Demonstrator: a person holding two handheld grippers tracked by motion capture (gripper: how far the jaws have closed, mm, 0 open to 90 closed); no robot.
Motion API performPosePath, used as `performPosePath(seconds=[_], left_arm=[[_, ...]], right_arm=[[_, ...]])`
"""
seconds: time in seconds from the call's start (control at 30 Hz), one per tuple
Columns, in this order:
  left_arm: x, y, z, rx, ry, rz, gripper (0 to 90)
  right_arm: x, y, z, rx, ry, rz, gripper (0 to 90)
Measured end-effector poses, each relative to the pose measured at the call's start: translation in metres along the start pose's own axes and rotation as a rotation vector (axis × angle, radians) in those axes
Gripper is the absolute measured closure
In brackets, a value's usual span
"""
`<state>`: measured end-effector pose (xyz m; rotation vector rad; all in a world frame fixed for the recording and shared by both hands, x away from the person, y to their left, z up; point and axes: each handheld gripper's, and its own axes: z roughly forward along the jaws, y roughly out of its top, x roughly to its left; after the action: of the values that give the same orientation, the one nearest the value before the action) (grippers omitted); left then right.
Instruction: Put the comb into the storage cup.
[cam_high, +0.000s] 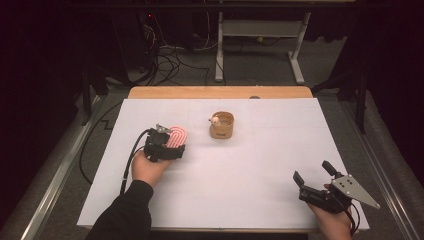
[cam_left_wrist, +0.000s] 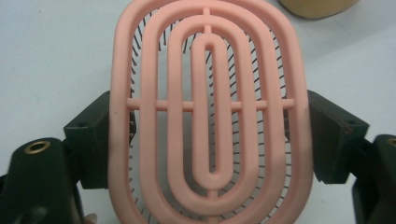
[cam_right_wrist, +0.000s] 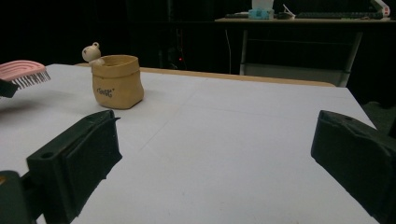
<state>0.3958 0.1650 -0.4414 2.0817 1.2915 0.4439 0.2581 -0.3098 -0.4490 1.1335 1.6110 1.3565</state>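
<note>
In left hand-held gripper, pink brush

Pink brush cut off at bottom edge in left gripper view, handle unseen; tan pouch beyond brush cropped to a sliver; pouch lettering too small to read; small figure on pouch rim blurred.

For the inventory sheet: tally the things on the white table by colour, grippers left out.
Pink: 1, the hairbrush, clamped in the left gripper
Tan: 1, the small pouch-shaped holder
Total: 2
</note>
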Motion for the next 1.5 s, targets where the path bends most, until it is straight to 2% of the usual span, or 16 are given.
performPosePath(seconds=[0.47, 0.6, 0.77, 1.0, 1.13, 1.4, 1.5], left_arm=[[-0.011, -0.006, -0.02, -0.106, -0.096, 0.041, 18.4], [-0.011, -0.009, -0.023, -0.126, -0.111, 0.044, 18.4], [-0.012, -0.012, -0.027, -0.153, -0.126, 0.04, 18.4], [-0.016, -0.016, -0.032, -0.18, -0.108, 0.072, 18.4], [-0.017, -0.017, -0.035, -0.202, -0.116, 0.076, 18.4], [-0.015, -0.02, -0.037, -0.221, -0.16, 0.055, 18.4], [-0.016, -0.021, -0.038, -0.232, -0.17, 0.061, 18.4]], right_arm=[[0.001, 0.0, 0.001, 0.003, 0.003, -0.003, 1.6], [0.001, -0.001, 0.001, 0.004, 0.002, -0.005, 1.6], [0.002, -0.001, 0.001, 0.005, 0.004, -0.004, 1.6], [0.002, -0.001, 0.002, 0.008, 0.004, -0.005, 1.6], [0.002, -0.001, 0.002, 0.008, 0.005, -0.006, 1.6], [0.002, -0.002, 0.002, 0.009, 0.005, -0.006, 1.6], [0.002, -0.002, 0.002, 0.011, 0.006, -0.006, 1.6]])
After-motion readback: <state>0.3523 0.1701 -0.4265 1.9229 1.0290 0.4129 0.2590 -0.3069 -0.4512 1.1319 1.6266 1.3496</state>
